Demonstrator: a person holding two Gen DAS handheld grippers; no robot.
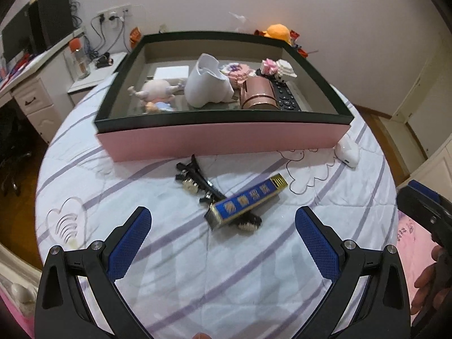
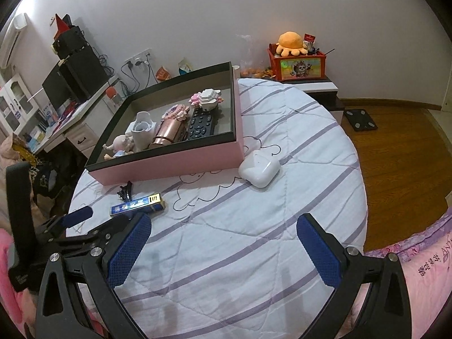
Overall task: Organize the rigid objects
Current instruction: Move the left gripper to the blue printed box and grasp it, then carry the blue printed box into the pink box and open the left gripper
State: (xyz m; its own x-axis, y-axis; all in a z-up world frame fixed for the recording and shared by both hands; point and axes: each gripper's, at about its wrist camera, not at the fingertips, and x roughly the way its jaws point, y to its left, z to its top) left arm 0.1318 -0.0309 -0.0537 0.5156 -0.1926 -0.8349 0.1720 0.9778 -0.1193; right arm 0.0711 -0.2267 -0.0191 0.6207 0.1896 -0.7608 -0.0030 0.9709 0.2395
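Note:
A pink box (image 1: 220, 138) with a black rim sits on the bed; it also shows in the right wrist view (image 2: 169, 161). It holds a doll (image 1: 154, 94), a white vase (image 1: 207, 82), a rose-gold case (image 1: 258, 96), a remote (image 1: 284, 93) and block models (image 1: 278, 69). In front of it lie a blue and gold box (image 1: 245, 200) on black hair clips (image 1: 197, 182), and a white earbud case (image 2: 259, 168). My left gripper (image 1: 223, 234) is open and empty just before the blue box. My right gripper (image 2: 223, 243) is open and empty, short of the earbud case.
The round bed has a white quilt with purple stripes (image 2: 226, 226). A desk with a monitor (image 2: 65, 90) stands to the left. A red box with an orange plush (image 2: 296, 59) sits on a nightstand behind. Wooden floor (image 2: 395, 155) lies to the right.

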